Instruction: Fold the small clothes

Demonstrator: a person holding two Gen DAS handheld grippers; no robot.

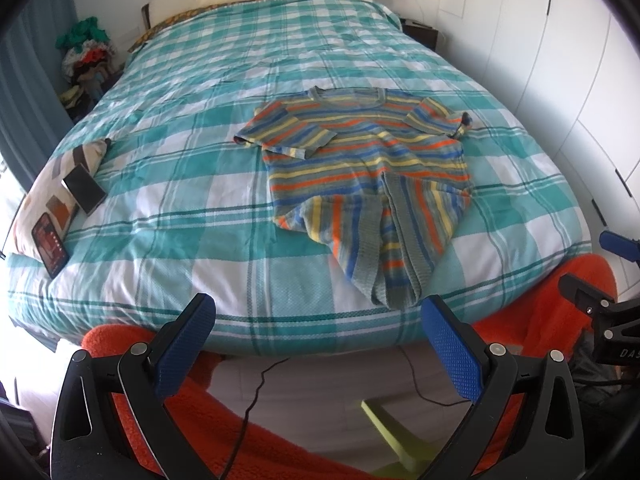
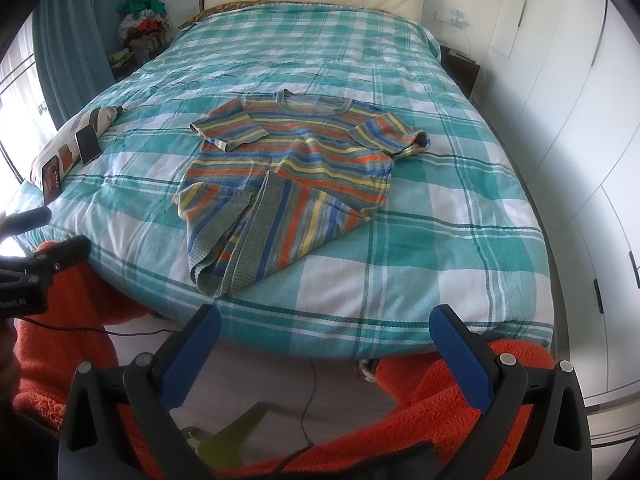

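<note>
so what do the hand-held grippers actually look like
Both match: the left hand-held gripper and the right hand-held gripper each have black plastic arms with triangular cut-outs and silver rivets, tipped by flat blue textured pads. White lettering marks each body where it shows in the other camera's view.

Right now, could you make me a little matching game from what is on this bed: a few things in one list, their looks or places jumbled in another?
Things:
1. striped sweater
2. bedspread
3. phone
4. left gripper

Descriptions:
a. teal and white checks
b. lying on a patterned cushion
c. open, holding nothing
d. bottom corners folded in

Pairs: 1-d, 2-a, 3-b, 4-c
</note>
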